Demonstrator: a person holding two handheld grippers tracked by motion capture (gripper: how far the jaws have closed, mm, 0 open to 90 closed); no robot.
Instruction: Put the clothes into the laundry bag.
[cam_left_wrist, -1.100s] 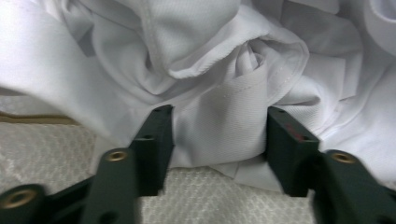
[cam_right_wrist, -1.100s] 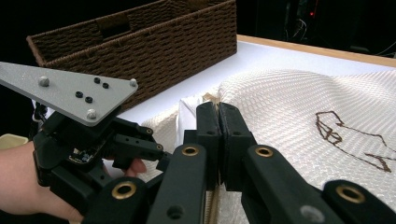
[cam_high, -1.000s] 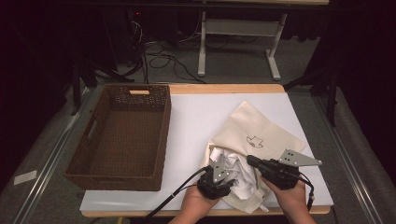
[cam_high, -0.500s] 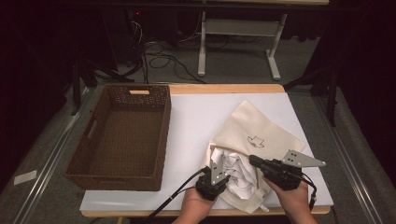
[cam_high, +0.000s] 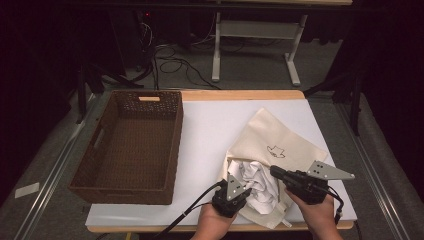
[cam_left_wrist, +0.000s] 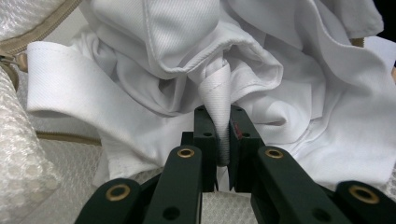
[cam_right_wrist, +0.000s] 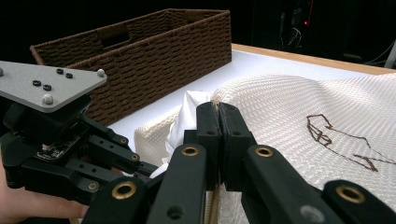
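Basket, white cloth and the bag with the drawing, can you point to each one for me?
basket (cam_high: 131, 145), high view, on its woven floor.
white cloth (cam_left_wrist: 154, 32), left gripper view, on an upper fold.
bag (cam_high: 270, 131), high view, on its plain top above the drawing.

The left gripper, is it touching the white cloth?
Touching. In the left gripper view, the left gripper has its jaws shut on a pinched fold of the white cloth, which is squeezed between them.
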